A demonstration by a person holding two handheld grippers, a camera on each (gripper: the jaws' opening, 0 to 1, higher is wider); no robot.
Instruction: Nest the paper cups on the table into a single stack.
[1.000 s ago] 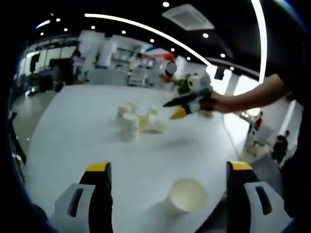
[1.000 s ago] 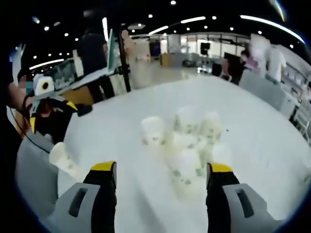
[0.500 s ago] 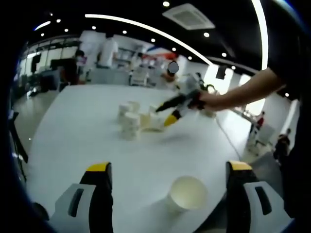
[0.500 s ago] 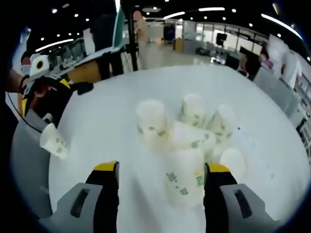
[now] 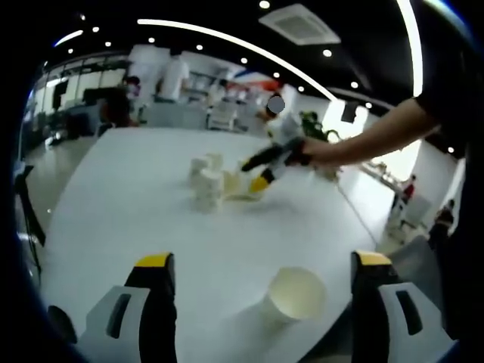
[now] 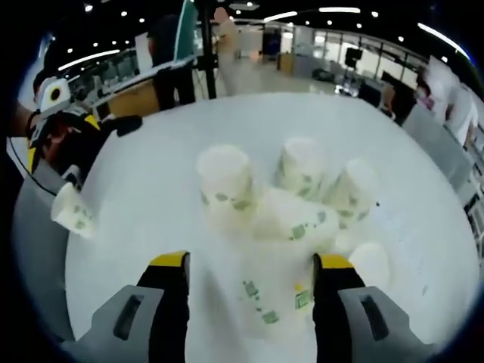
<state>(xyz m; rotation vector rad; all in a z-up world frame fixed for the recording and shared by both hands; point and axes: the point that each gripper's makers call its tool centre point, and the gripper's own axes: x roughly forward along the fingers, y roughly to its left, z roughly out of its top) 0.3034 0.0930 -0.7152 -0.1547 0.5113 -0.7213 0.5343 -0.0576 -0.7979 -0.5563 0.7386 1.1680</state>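
1. Tabletop (image 5: 113, 219): white, carrying the cups.
2. Cup cluster (image 6: 291, 200): mid-tabletop; light, crushable paper, we judge; grip walls gently.
3. Right gripper (image 6: 249, 265): jaws apart, straddling nearest cup.
4. Left gripper (image 5: 261, 265): jaws apart, near lone cup (image 5: 295, 293).

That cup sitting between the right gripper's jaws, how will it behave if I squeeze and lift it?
The paper cup between the right gripper jaws looks thin-walled, so a firm squeeze would probably dent it. It appears empty and likely very light, easy to knock aside. Other cups crowd close behind it, so a nudge may topple them.
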